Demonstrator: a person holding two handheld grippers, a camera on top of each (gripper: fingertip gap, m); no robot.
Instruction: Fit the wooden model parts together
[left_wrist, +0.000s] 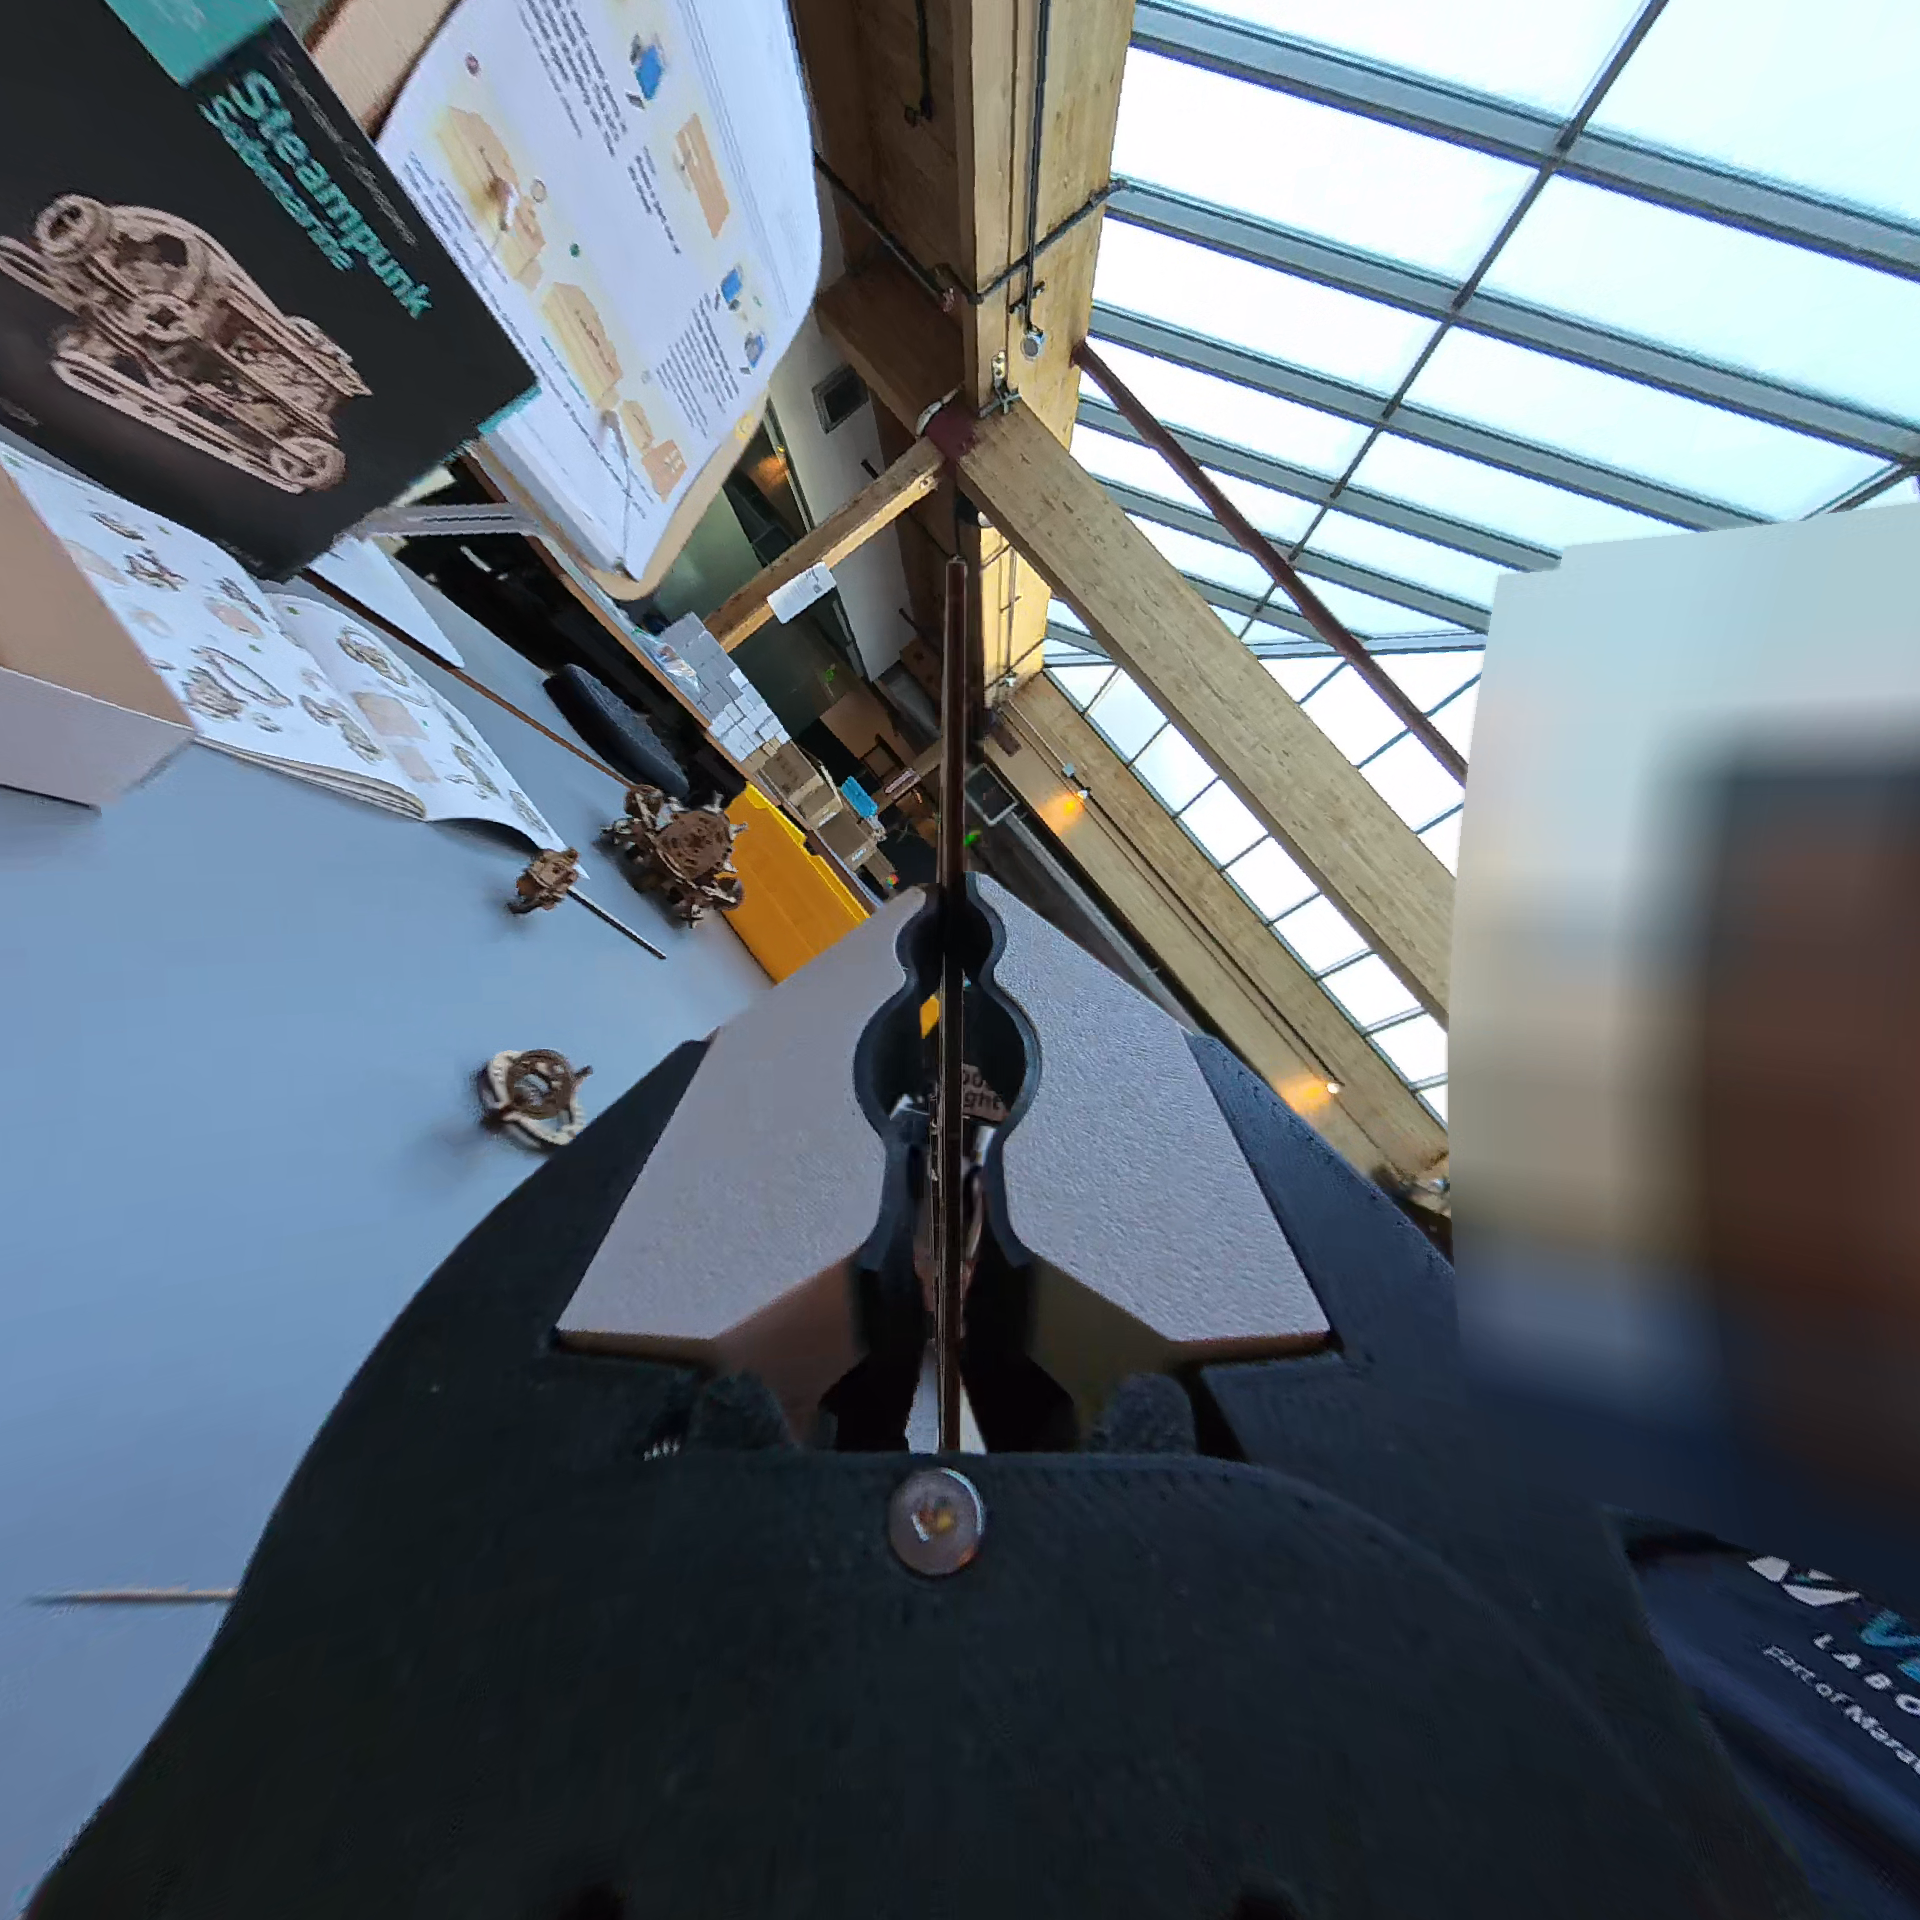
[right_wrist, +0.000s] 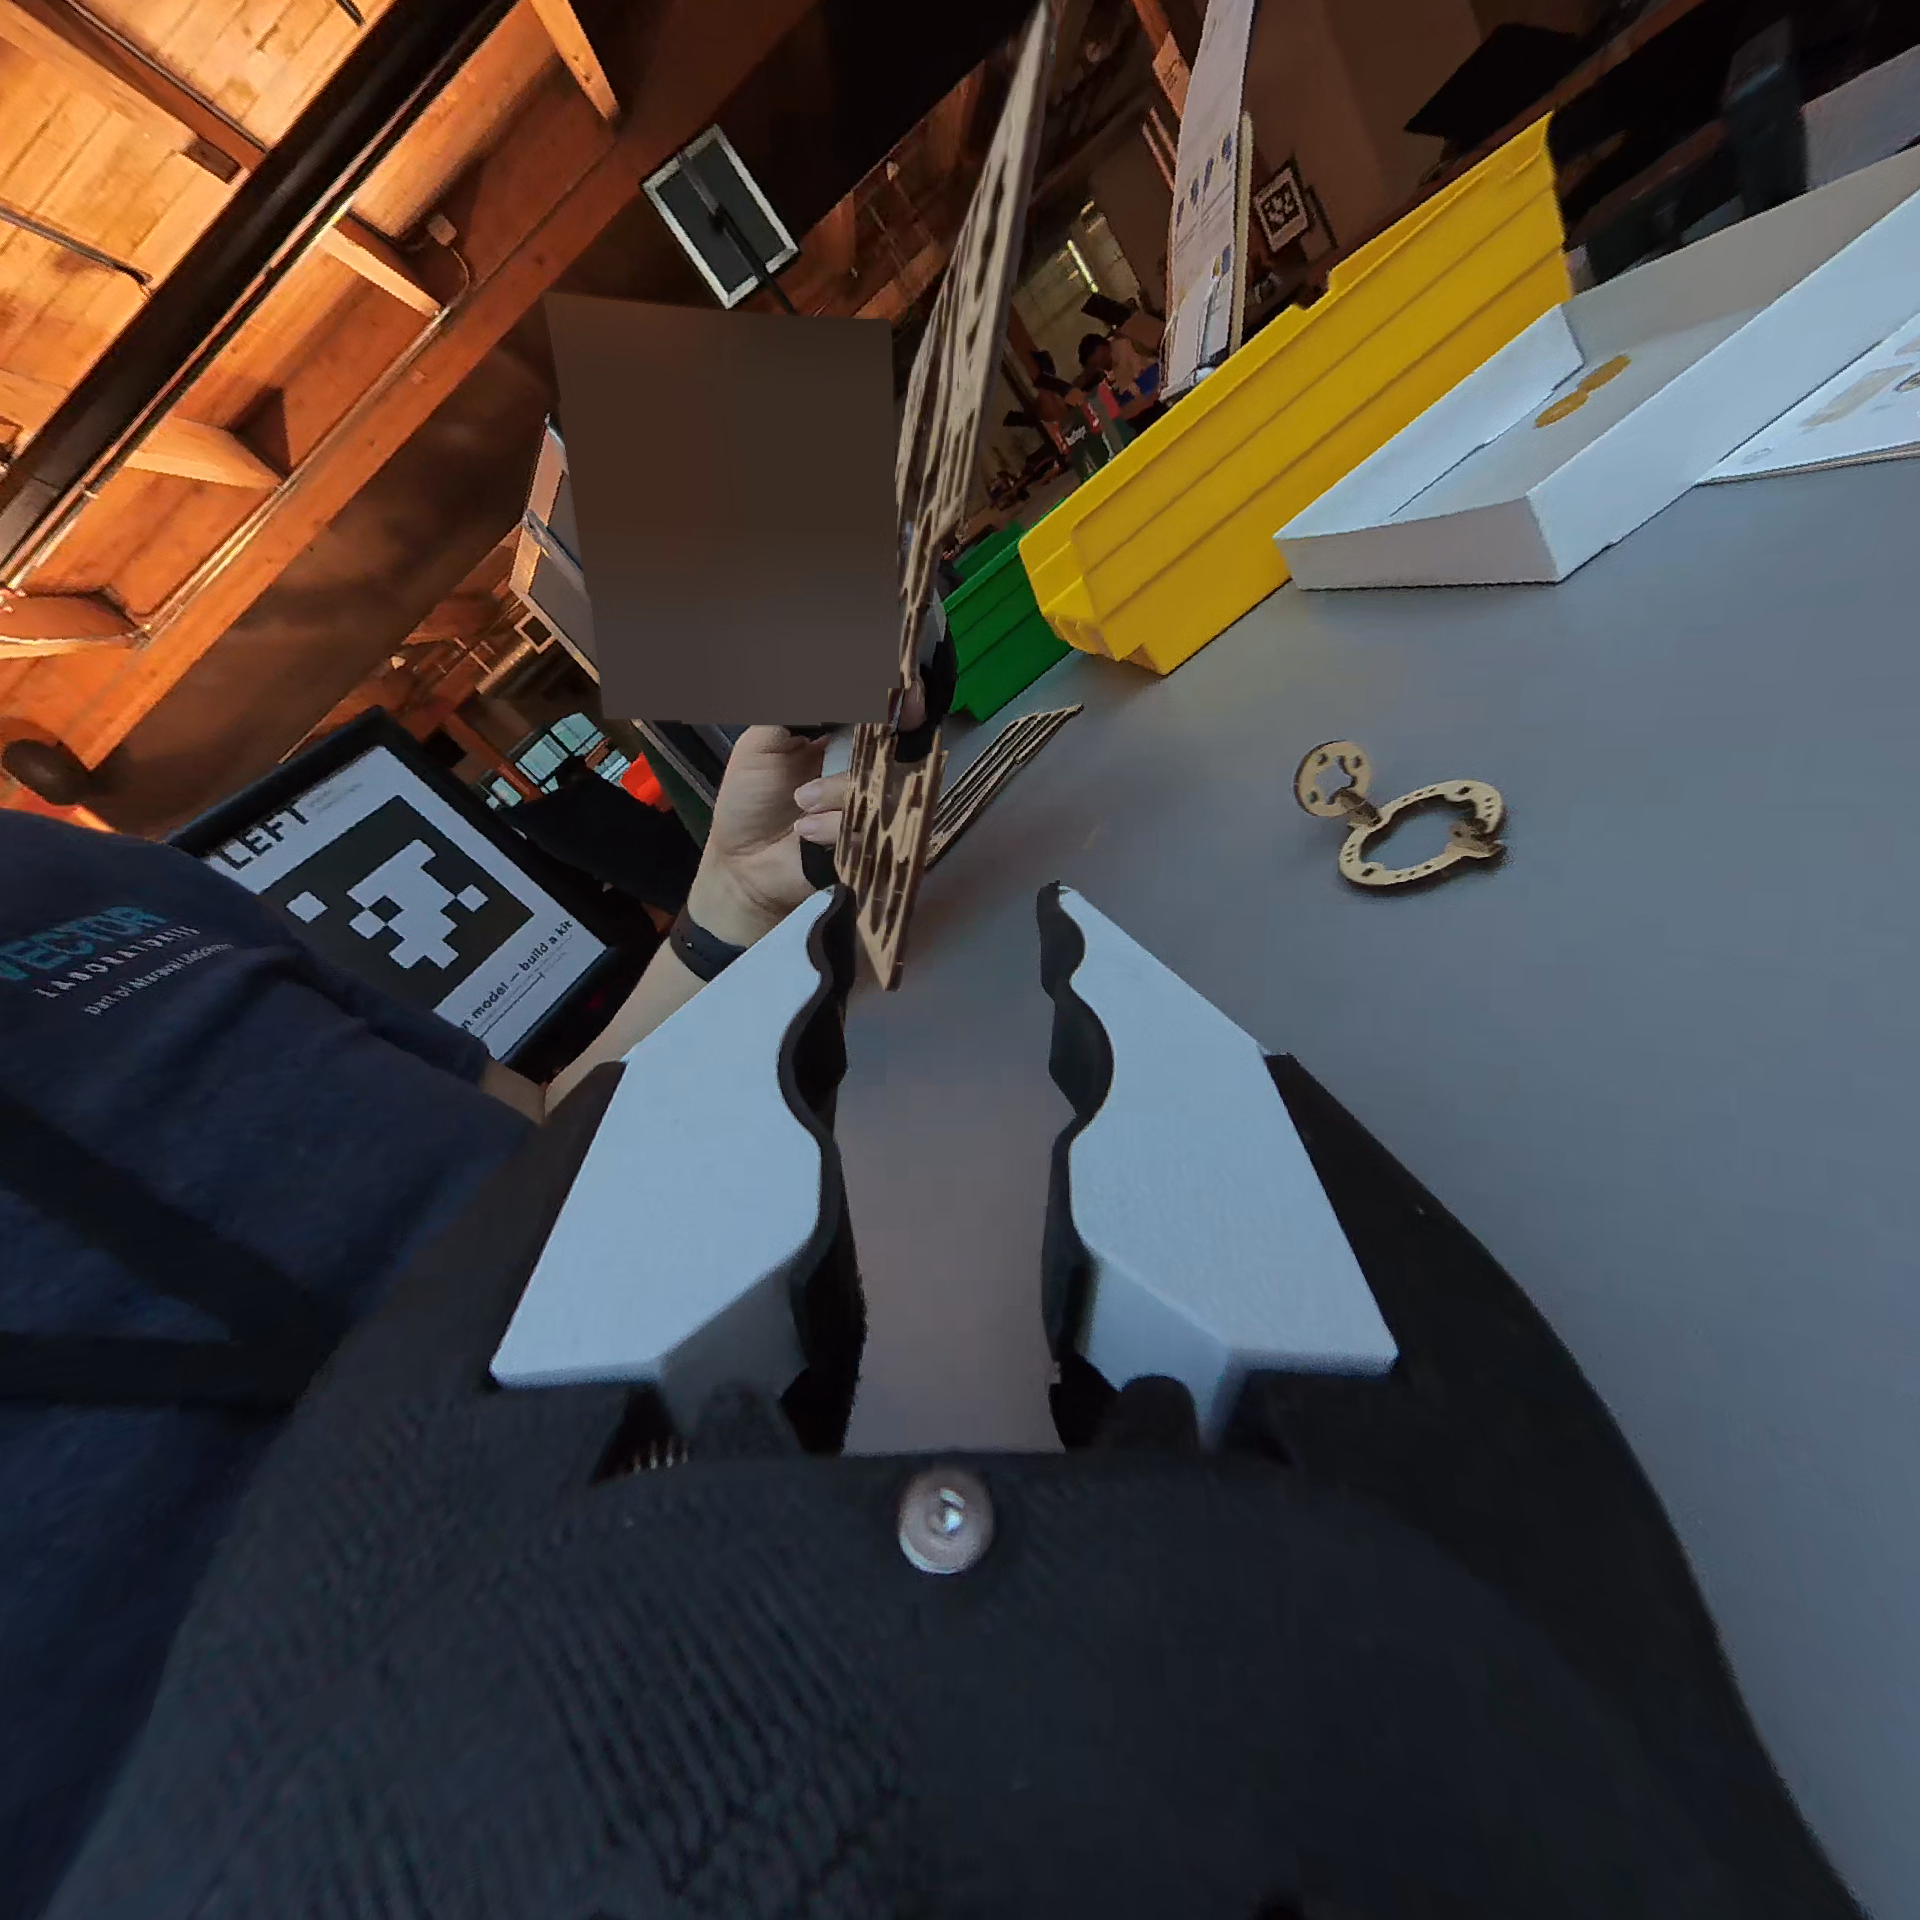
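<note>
My left gripper (left_wrist: 951, 904) is shut on a thin wooden parts sheet (left_wrist: 954, 727), which I see edge-on, standing up from between the pads. In the right wrist view the same laser-cut sheet (right_wrist: 940, 436) stands upright in the air, with a hand (right_wrist: 758, 821) behind it. My right gripper (right_wrist: 940, 904) is open and empty above the grey table (right_wrist: 1455, 1143). The sheet's lower corner hangs just beside its left fingertip. A small ring-shaped wooden assembly (right_wrist: 1397, 821) lies on the table to the right; it also shows in the left wrist view (left_wrist: 532, 1096).
Two more wooden assemblies (left_wrist: 675, 857) (left_wrist: 545, 881), an open instruction booklet (left_wrist: 312, 686) and the black kit box (left_wrist: 208, 270) are on the table. A yellow bin (right_wrist: 1299, 436), a green bin (right_wrist: 1003, 634), a white box (right_wrist: 1455, 499) and another flat sheet (right_wrist: 997, 769) lie at the far side. My right fingertips sit around 20 cm from my left ones.
</note>
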